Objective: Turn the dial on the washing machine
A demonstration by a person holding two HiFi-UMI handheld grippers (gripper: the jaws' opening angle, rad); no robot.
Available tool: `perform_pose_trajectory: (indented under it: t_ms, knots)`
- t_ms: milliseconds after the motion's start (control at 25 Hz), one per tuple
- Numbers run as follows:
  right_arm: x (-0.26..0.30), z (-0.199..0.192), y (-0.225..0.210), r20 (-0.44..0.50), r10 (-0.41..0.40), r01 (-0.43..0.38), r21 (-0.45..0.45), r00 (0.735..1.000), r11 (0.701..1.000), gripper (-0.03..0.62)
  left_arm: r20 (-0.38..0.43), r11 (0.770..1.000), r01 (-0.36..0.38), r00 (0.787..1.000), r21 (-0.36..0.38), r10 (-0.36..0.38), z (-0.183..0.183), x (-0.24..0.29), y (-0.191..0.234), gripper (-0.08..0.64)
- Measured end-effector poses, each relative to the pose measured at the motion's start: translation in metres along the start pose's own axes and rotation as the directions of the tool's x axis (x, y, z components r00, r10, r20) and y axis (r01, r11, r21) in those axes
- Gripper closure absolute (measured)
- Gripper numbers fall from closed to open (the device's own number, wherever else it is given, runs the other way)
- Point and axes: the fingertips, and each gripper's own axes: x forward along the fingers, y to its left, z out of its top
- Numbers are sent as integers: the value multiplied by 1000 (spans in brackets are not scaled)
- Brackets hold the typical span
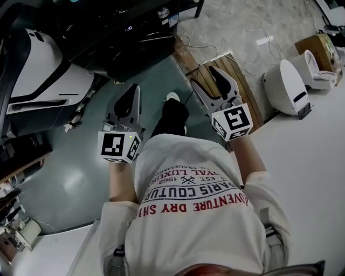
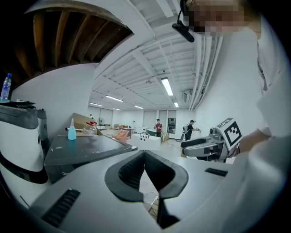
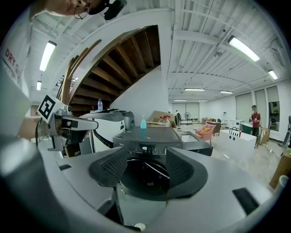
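Observation:
The dark front-loading washing machine [image 1: 135,48] stands ahead of me, its lit display [image 3: 144,148] facing the right gripper view. A round knob [image 1: 163,12] sits at the panel's right end; I cannot make out the dial in either gripper view. My left gripper [image 1: 132,89] is shut and empty, its tips touching, with the machine's flat top [image 2: 86,150] off to its left. My right gripper [image 1: 204,76] is open and empty, and the machine's round door [image 3: 145,175] shows between its pads. Both grippers are held in the air, short of the machine.
A blue spray bottle [image 3: 143,123] stands on the machine's top. A white appliance [image 1: 48,70] sits to the left, a wooden pallet [image 1: 242,86] and a white rounded unit [image 1: 285,86] to the right. Cables lie on the floor. People stand far off across the hall [image 2: 158,127].

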Motion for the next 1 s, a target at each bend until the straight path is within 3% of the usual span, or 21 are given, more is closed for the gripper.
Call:
perform_pose_trajectory:
  t_ms: [280,600,880,1000]
  knots:
    - [83,3,-51,-37,40,-41,-44,999,998,330,-8,999,-44,999,21,44,-2,76,31,543]
    - [182,2,-102,-63,56,-63,-125,996,990,330,0,993,-115,993,-19,115,-5,156,91,543]
    - [252,-9,-118,-40,54,-61,-189,998,980,330,-21,984,-176,984,-30,176,-24,189,128,545]
    - [276,-26,-118,-78,74,-90,-216,994,972,330,-43,979,-199,979,-44,197,-38,195,135,545]
